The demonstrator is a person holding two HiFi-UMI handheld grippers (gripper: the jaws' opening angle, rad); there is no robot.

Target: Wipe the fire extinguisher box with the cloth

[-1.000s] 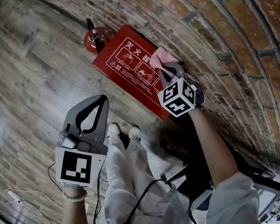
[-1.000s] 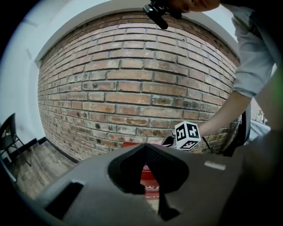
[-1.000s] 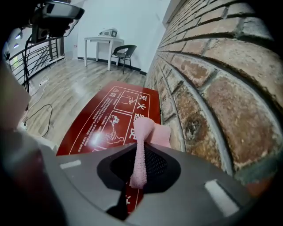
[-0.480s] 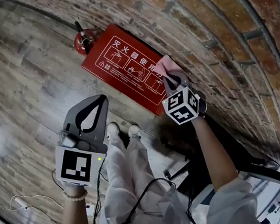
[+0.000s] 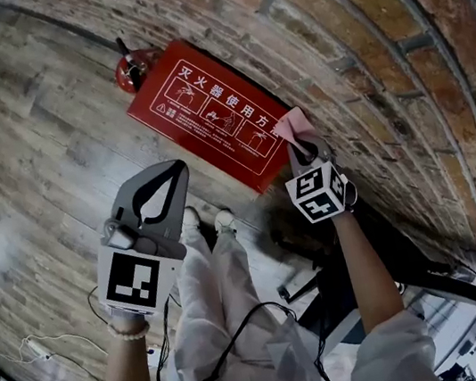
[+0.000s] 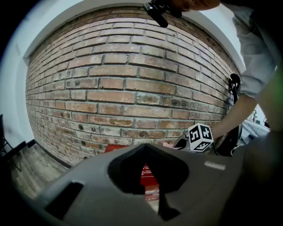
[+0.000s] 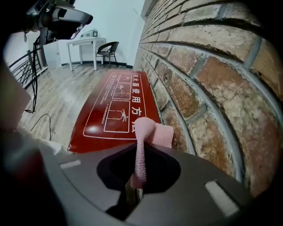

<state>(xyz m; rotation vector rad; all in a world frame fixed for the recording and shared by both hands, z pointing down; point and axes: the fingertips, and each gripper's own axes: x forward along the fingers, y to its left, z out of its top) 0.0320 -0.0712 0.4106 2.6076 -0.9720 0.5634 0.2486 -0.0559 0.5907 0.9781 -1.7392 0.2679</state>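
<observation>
Head view: the red fire extinguisher box (image 5: 207, 113) lies on the wooden floor (image 5: 28, 175) against the brick wall (image 5: 357, 38). The right claw (image 5: 297, 141) presses a pink cloth (image 5: 292, 122) on the box's corner nearest the wall. The left claw (image 5: 179, 170) hangs over the floor, apart from the box.

Left gripper view: the claw's jaws are together, with nothing between them.

Right gripper view: the jaws are clamped on the cloth, whose free end rests on the box beside the bricks.

Weathered wooden plank floor (image 5: 33, 156) | red rectangular metal fire extinguisher box (image 5: 208, 118), white lettering, stands against brick wall (image 5: 356, 30) | red cylindrical extinguisher (image 5: 129, 68) just beside | thin white cable (image 5: 37, 341) well apart
</observation>
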